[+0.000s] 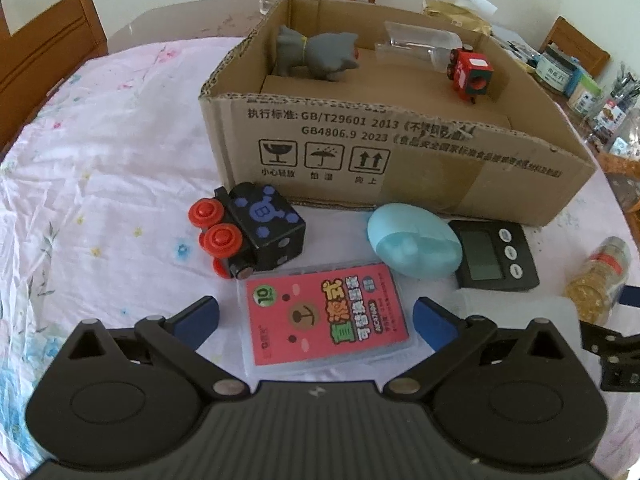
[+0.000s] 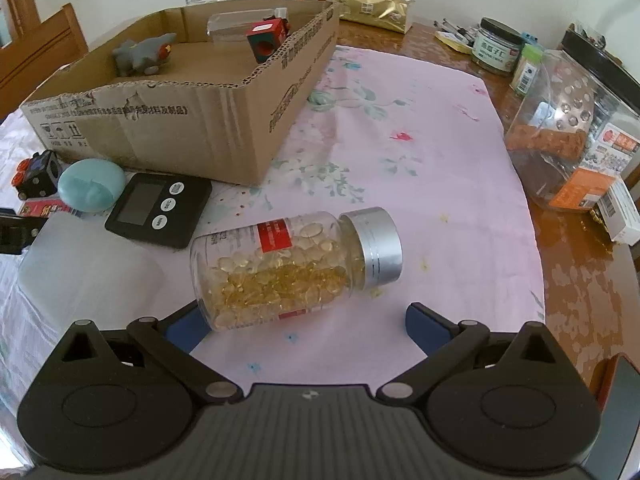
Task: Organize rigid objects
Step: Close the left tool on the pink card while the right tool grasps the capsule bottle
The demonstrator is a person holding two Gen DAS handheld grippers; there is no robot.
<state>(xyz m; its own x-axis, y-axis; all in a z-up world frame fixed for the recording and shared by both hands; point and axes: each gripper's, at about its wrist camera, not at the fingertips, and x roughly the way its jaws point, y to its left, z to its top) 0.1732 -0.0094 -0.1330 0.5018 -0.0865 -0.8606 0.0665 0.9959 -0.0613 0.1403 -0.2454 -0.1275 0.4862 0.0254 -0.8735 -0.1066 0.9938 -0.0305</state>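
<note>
Two grippers, both with jaws spread, holding nothing. Left gripper (image 1: 316, 320) straddles one pink card case (image 1: 326, 316), flat at lower centre of its view. Right gripper (image 2: 306, 326) fronts one clear capsule bottle (image 2: 288, 264), silver-capped, on its side at centre.

One cardboard box (image 1: 400, 160), upper centre, holds one grey toy animal (image 1: 316, 54), one red cube toy (image 1: 470, 74), one clear bottle (image 1: 416, 44).

Outside it, before its near wall: one black cube toy (image 1: 248, 236), one pale blue oval case (image 1: 414, 246), one black timer (image 1: 494, 254).

Surface: pink floral cloth (image 2: 420, 152) over a wooden table (image 2: 580, 280); wooden chairs (image 1: 44, 56) behind.
</note>
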